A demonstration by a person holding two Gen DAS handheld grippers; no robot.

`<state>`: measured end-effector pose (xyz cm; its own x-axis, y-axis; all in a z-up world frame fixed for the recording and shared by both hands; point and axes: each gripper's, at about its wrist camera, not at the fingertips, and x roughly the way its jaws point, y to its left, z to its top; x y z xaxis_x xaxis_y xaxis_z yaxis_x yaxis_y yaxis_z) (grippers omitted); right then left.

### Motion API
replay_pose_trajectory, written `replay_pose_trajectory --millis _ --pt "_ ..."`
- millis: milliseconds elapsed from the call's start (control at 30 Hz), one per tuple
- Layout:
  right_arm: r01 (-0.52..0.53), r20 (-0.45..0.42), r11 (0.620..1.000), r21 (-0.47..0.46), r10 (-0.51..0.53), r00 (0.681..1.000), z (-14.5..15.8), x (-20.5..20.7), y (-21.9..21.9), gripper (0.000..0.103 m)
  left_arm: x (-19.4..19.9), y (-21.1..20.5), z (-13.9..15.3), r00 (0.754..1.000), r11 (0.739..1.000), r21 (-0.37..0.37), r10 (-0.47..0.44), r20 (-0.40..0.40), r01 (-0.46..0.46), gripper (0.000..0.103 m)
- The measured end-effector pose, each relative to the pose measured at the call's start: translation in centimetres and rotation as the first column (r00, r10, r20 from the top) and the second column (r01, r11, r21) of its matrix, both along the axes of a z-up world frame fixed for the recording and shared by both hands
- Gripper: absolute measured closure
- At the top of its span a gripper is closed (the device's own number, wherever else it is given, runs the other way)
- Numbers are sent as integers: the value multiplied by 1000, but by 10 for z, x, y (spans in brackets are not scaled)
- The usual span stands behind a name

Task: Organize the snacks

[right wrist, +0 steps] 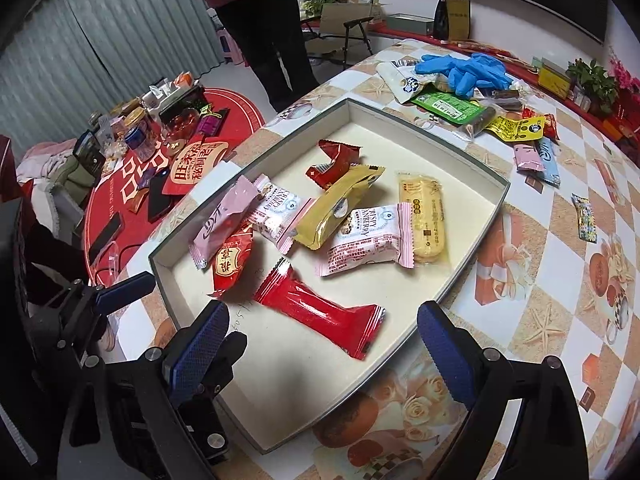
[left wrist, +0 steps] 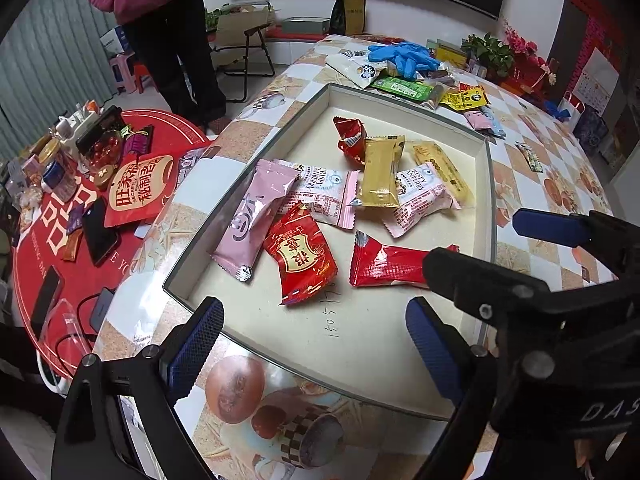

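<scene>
A shallow cream tray (left wrist: 404, 114) (right wrist: 424, 142) on the patterned table holds several snack packets: a pink one (left wrist: 252, 220), a red one with gold lettering (left wrist: 300, 256), a long red one (left wrist: 384, 266) (right wrist: 320, 308), a gold one (left wrist: 380, 172) (right wrist: 340, 208) and pale cranberry packets (left wrist: 324, 196). My left gripper (left wrist: 316, 340) (right wrist: 180, 312) hovers open over the tray's near corner with nothing between its fingers. Beside it, my right gripper (right wrist: 320, 332) (left wrist: 476, 240) stands open above the long red packet, apart from it. More loose packets (right wrist: 448, 106) lie beyond the tray.
Blue gloves (right wrist: 464, 68) lie among the loose snacks at the table's far side. To the left, a lower round red table (left wrist: 80, 276) carries phones, jars and a red bag. A person (left wrist: 168, 40) stands behind it, near a folding chair (left wrist: 248, 48).
</scene>
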<state>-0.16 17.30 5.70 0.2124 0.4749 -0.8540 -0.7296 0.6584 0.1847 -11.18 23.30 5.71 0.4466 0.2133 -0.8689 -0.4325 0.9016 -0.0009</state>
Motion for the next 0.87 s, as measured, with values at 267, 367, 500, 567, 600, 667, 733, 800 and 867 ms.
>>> replay_pose_trajectory --millis 267,367,500,567,600,667,733,800,867 --pt "12 -3 1000 13 -12 1000 2 1 -7 7 2 -6 -2 1000 1000 -12 -11 -8 11 9" --pt "16 -3 1000 20 -16 1000 3 1 -11 7 4 -10 -2 1000 1000 -24 -20 -7 19 9" --pt "29 -1 999 37 -29 1000 5 2 -23 7 6 -20 0 1000 1000 -16 -23 3 23 9" --pt "41 4 998 44 -41 999 6 3 -34 7 8 -28 2 999 1000 -4 -31 9 31 9" --pt "52 9 998 46 -52 999 6 4 -43 7 10 -34 2 999 999 -1 -42 6 42 9" --pt "77 17 996 47 -78 997 4 6 -60 7 16 -49 2 997 997 -1 -76 0 76 9" --pt "121 15 992 48 -122 992 1 11 -84 7 23 -67 2 994 994 15 -108 -2 108 9" --pt "172 12 984 48 -173 985 -2 17 -113 7 32 -88 2 989 989 14 -148 -7 148 9" --pt "229 25 973 33 -230 973 -7 22 -144 7 39 -109 1 983 983 13 -183 -8 183 9"
